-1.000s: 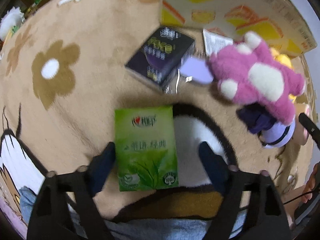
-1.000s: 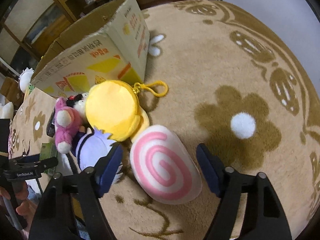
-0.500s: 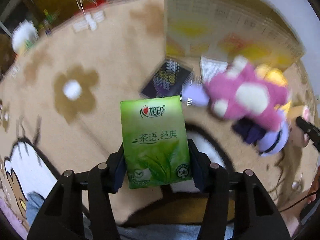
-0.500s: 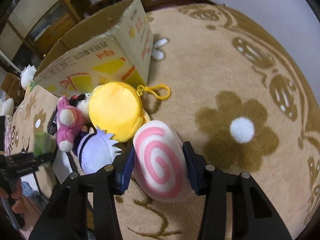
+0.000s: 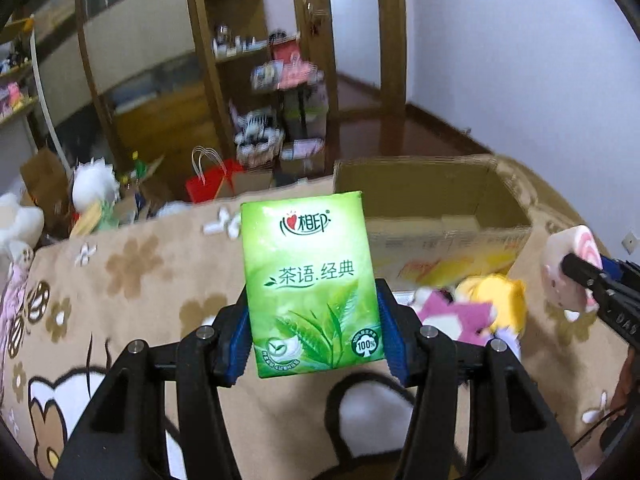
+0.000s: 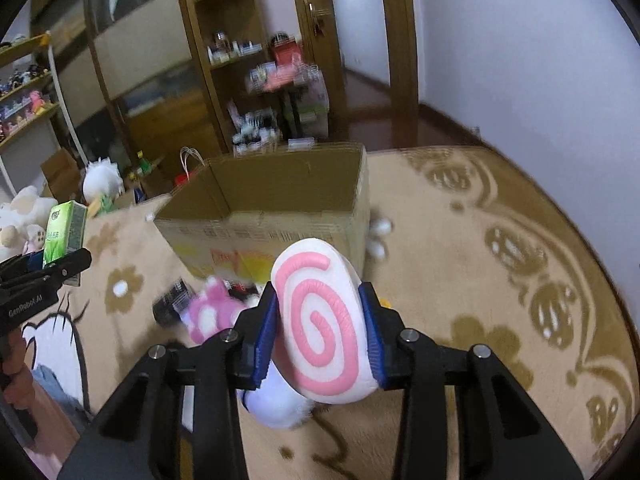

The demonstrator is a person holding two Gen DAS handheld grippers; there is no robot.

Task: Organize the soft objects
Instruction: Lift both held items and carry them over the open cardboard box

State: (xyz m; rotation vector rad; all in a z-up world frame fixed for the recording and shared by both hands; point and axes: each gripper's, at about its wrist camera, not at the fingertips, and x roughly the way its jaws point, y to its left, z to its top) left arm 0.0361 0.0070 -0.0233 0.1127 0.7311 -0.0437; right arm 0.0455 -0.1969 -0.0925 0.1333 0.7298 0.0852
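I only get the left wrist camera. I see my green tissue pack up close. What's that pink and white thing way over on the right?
Observer: A swirl plush, pink spiral on white, clamped between the right tool; its jaws are closing on it.
Operator: Is anything under it?
Observer: Yes, a white and purple plush lies on the rug just beneath.
Operator: What's right of the cardboard box?
Observer: Only rug with brown patterns, up to the white wall.

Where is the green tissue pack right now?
The green tissue pack is clamped in the left gripper, lifted above the rug, with the open cardboard box just behind it.
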